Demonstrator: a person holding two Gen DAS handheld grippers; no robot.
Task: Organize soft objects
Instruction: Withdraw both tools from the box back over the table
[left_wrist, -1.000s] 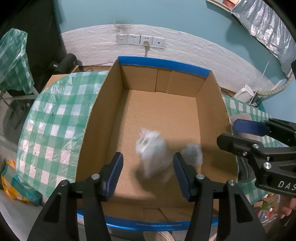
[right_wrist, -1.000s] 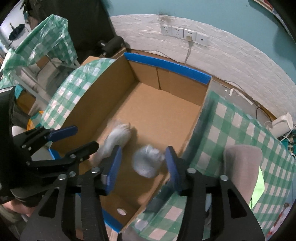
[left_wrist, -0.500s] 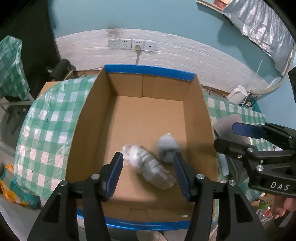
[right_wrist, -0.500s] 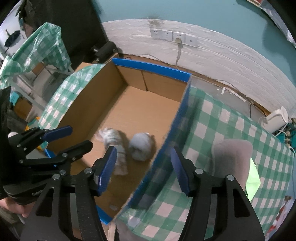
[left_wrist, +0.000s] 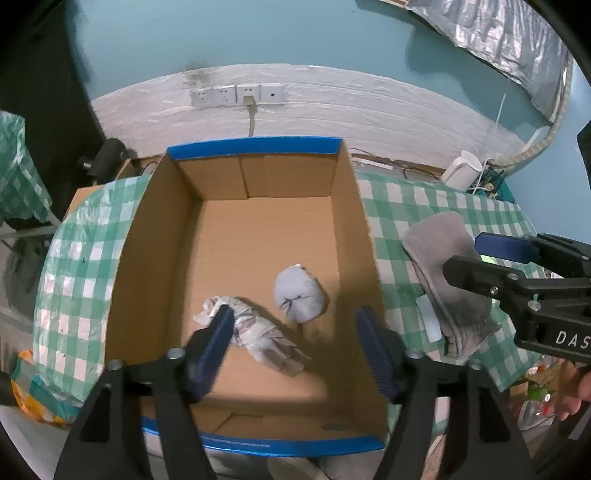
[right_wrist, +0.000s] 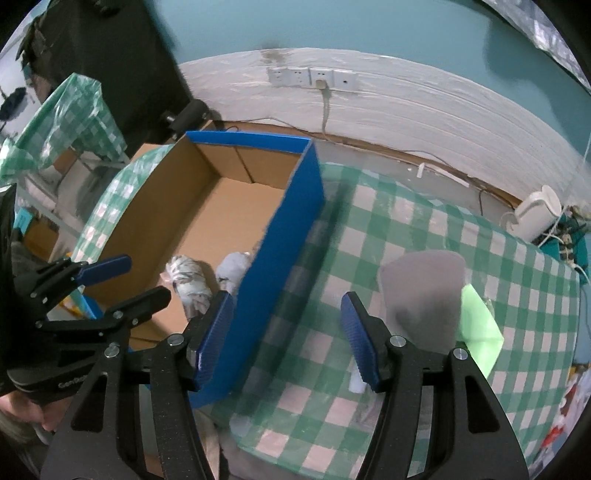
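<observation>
— How's the light?
— Dim, cool indoor light from above; soft shadows beside the bundles on the cardboard box (left_wrist: 258, 236) floor.
— Sharpness?
— Slight blur on the near pads, and strong fisheye bending with black corners.

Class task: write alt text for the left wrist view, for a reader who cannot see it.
An open cardboard box holds two rolled soft bundles, one pale blue, one patterned white. The empty left gripper hangs above them, its jaws opening. A grey cloth lies on the checked tablecloth beside the box.
</observation>
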